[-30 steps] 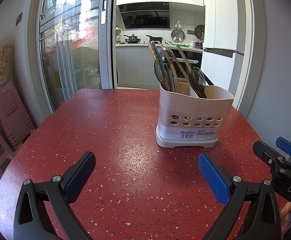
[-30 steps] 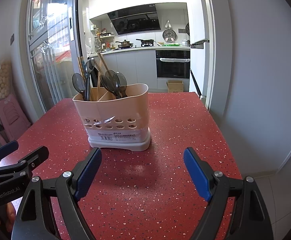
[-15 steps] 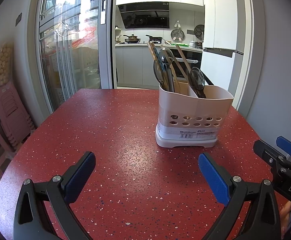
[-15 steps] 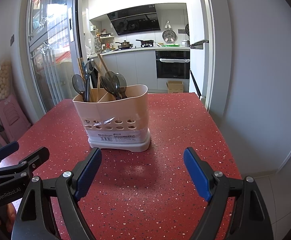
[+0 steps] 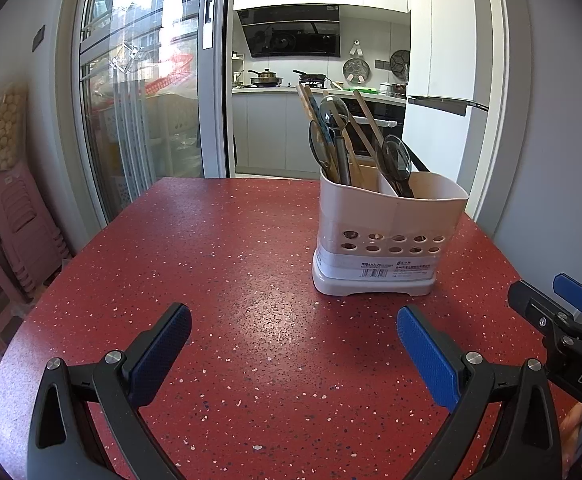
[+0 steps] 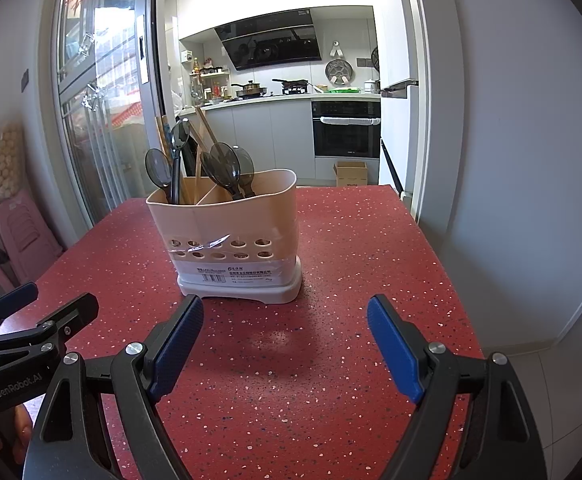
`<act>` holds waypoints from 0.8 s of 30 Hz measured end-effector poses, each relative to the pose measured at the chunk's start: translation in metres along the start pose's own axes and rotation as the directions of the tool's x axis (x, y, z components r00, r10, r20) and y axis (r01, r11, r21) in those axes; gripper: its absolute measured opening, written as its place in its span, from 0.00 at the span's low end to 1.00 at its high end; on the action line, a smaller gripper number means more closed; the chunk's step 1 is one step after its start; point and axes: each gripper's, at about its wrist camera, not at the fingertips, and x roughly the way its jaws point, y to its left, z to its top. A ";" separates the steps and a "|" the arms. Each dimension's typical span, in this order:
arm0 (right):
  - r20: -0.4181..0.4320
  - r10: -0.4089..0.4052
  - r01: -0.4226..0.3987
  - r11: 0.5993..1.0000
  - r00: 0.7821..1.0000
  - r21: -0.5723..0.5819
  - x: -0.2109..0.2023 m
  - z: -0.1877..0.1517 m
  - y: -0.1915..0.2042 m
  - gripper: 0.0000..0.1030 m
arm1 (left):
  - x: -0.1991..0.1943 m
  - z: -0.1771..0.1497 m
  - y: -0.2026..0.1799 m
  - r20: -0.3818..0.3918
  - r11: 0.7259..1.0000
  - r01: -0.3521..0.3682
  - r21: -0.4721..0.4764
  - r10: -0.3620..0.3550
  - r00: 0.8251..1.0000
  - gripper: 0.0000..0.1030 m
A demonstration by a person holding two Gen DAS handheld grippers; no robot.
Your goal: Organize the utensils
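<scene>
Red speckled table (image 5: 219, 264), one item on it: a pale two-compartment utensil holder (image 5: 387, 236) standing upright, perforated row of holes low on its front wall, barcode label near the base. In the left wrist view it sits ahead and right of centre; in the right wrist view, ahead and left of centre (image 6: 231, 240). Left compartment holds grey translucent spoons (image 5: 333, 114) and wooden chopsticks (image 5: 365, 120), all leaning; right compartment holds further dark spoons (image 6: 223, 168). Left gripper (image 5: 291, 332) low over the table, blue pads spread wide, nothing between them, well short of the holder. Right gripper (image 6: 283, 336) likewise wide open and empty, its left pad close in front of the holder's base, not touching. Each gripper shows at the edge of the other's view. Kitchen with oven (image 6: 345, 128) and range hood beyond the doorway
</scene>
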 end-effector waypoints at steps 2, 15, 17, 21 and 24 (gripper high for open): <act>0.000 0.001 -0.001 1.000 1.000 -0.001 0.000 0.000 0.000 0.84 | 0.000 0.000 0.000 0.000 1.000 0.001 0.000 -0.001 1.000 1.00; 0.002 0.002 -0.002 1.000 1.000 -0.001 -0.001 0.000 0.001 0.84 | 0.000 0.001 0.001 0.000 1.000 -0.001 -0.001 0.001 1.000 1.00; 0.000 0.004 -0.004 1.000 1.000 0.000 -0.001 0.000 0.001 0.84 | 0.000 0.001 0.000 -0.002 1.000 0.000 -0.001 0.000 1.000 1.00; 0.001 0.006 -0.006 1.000 1.000 -0.001 -0.002 0.001 0.002 0.84 | 0.000 0.001 0.000 -0.002 1.000 -0.003 0.002 0.003 1.000 1.00; 0.003 0.007 -0.007 1.000 1.000 -0.004 -0.003 0.002 0.004 0.84 | 0.000 0.001 0.000 -0.002 1.000 -0.001 0.003 0.001 1.000 1.00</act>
